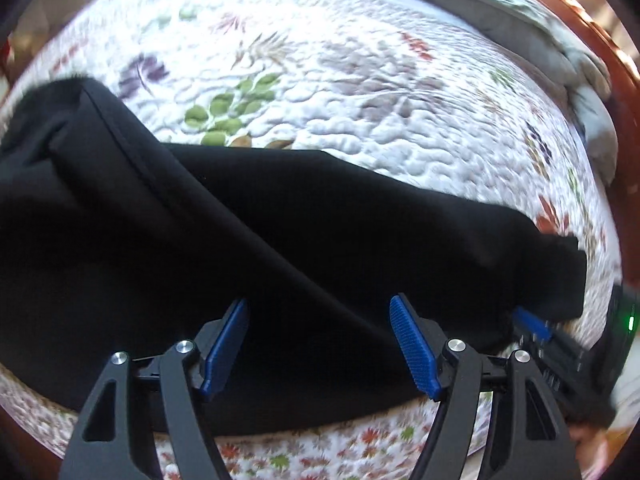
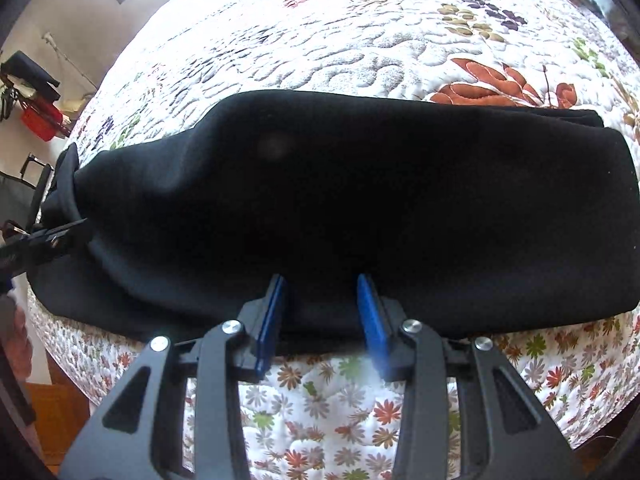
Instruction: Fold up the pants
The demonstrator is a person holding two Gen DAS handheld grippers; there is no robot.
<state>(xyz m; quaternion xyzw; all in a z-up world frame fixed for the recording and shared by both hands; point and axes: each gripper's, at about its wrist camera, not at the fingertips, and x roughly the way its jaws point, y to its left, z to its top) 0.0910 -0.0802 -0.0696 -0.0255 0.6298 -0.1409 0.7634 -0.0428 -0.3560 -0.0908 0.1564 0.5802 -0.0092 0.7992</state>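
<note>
The black pants [image 1: 280, 220] lie across the near edge of a bed with a floral quilt [image 1: 320, 92]; they also fill the middle of the right wrist view [image 2: 360, 200]. My left gripper [image 1: 318, 306] is open, its blue pads wide apart over the near edge of the pants. My right gripper [image 2: 322, 280] is open with a narrower gap, its fingertips at the near edge of the pants. The right gripper shows at the right edge of the left wrist view [image 1: 532, 320]. The left gripper shows at the left edge of the right wrist view [image 2: 48, 236], against the bunched left end of the pants.
The quilt [image 2: 360, 40] stretches far behind the pants. A grey blanket [image 1: 500, 12] lies at the far right of the bed. A wooden bed frame [image 1: 600, 40] shows beyond it. Red and black items [image 2: 36, 112] stand by the wall at left.
</note>
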